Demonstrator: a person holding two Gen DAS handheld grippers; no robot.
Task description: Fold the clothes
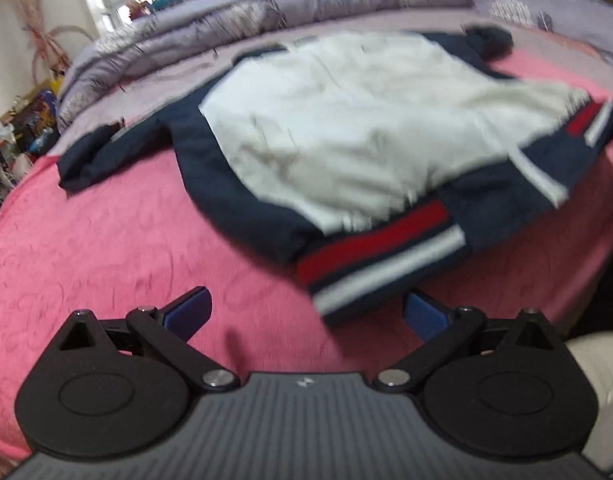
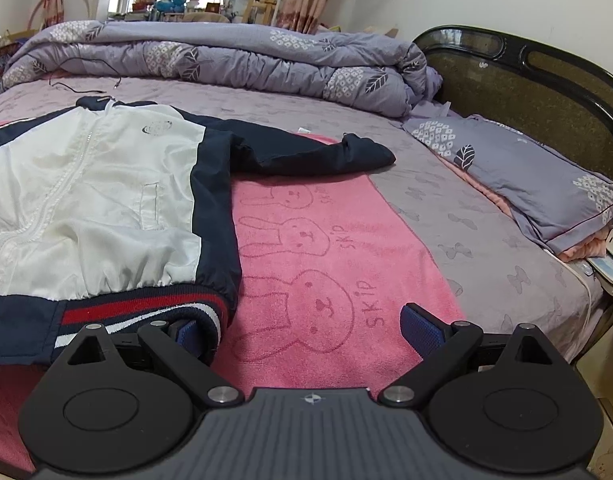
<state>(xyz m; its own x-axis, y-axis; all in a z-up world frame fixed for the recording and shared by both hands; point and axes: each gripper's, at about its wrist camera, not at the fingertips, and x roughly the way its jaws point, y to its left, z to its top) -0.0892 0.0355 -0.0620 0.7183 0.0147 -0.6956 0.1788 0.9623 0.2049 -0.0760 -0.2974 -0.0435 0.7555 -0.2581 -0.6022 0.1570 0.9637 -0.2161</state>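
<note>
Barely begun, by the look of it: jacket (image 2: 106, 200) spread flat and zipped on the pink towel (image 2: 306, 272) across the bed (image 2: 486, 248), white front panel up, striped hem (image 1: 386, 256) nearest both cameras, collar toward the rolled quilt (image 2: 226, 56). No fold visible anywhere in the body; one navy sleeve (image 2: 306, 152) flung out sideways over the towel and onto the purple sheet, the other sleeve (image 1: 94, 160) likewise stretched outward in the left view, which is smeared with motion blur. Left to do, judging from this: both sleeves in, sides over, then hem to collar. Left tongs (image 1: 306, 316) spread wide, empty, hovering over the towel just short of the hem corner, touching nothing as far as can be told through the blur. Right tongs (image 2: 306, 328) equally wide apart, gripping nothing; one blue pad (image 2: 186, 330) right at the hem's corner edge, possibly brushing it, the other pad (image 2: 420, 330) over bare towel
</note>
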